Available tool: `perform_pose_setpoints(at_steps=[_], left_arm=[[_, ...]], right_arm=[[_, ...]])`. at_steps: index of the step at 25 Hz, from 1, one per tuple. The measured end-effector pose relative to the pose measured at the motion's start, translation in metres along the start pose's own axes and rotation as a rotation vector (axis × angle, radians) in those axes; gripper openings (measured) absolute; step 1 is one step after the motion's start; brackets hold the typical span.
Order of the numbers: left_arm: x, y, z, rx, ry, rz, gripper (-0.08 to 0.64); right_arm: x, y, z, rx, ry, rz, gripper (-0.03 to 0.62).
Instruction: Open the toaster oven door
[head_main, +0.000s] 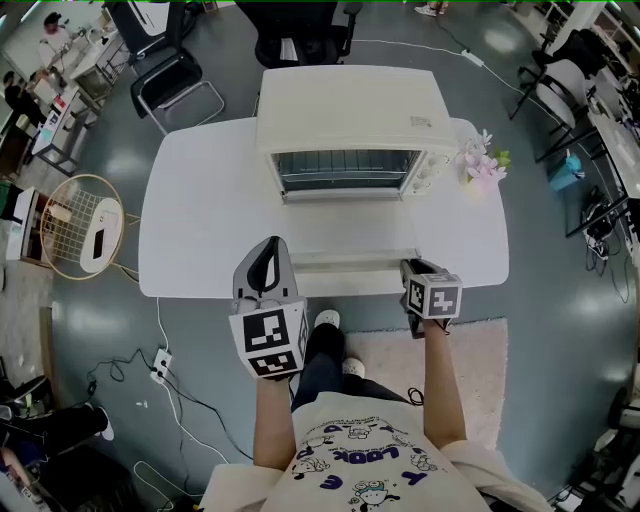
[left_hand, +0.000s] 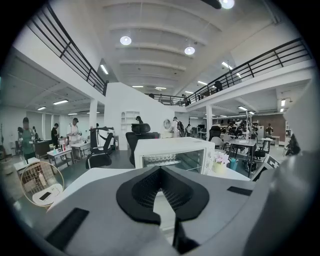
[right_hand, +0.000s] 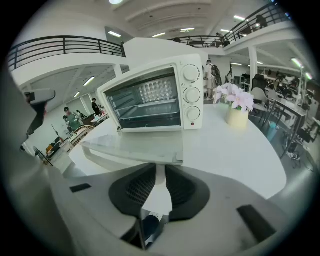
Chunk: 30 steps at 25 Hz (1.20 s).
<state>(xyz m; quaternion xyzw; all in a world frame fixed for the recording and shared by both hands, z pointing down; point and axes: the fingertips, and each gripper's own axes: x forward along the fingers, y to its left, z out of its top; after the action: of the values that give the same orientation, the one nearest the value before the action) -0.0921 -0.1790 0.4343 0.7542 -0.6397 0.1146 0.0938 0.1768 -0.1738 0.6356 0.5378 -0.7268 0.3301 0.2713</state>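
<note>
Toaster oven (head_main: 350, 115) stands at the far middle of the white tabletop (head_main: 200, 200), its front facing the person, and its glass door (head_main: 345, 250) is swung all the way down, so that it lies flat and level over the tabletop. The open cavity shows a wire rack (head_main: 345, 168) across its width, and the right gripper view shows a row of bright heating rods behind the rack; three round knobs (right_hand: 192, 92) run down the panel at the oven's right side. Just beside that side a small pale pot (right_hand: 236, 117) holds a bunch of pink flowers (right_hand: 232, 95). The right gripper (right_hand: 157, 170) points down at the near right corner of the lowered door. Its jaws stand a narrow slit apart with only a white strip showing in the gap, and I cannot tell that they press on anything. The left gripper (left_hand: 160, 169) hangs over the near left part of the tabletop, short of the door, with its tips brought together and nothing between them. On the floor to the left, a round wire basket (head_main: 60, 195) holds a white object (head_main: 98, 240).
</note>
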Motion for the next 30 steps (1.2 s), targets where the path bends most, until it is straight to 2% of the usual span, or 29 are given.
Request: perform_pose_setpoints(at_steps=[7,20,30], left_arm=[[-0.002,-0.004,-0.009,0.005,0.011,-0.009,0.003],[0.001,-0.008,-0.030,-0.002,0.029,-0.008,0.003],[0.001,-0.004,-0.044,-0.007,0.048,0.009,0.003]], right_arm=[[0.010,-0.003,-0.014,-0.014,-0.052,-0.009,0.058],[0.032,-0.008,-0.041,-0.030,-0.062,-0.025,0.057],[0.054,-0.016,-0.066,-0.019,-0.009,-0.052,0.055]])
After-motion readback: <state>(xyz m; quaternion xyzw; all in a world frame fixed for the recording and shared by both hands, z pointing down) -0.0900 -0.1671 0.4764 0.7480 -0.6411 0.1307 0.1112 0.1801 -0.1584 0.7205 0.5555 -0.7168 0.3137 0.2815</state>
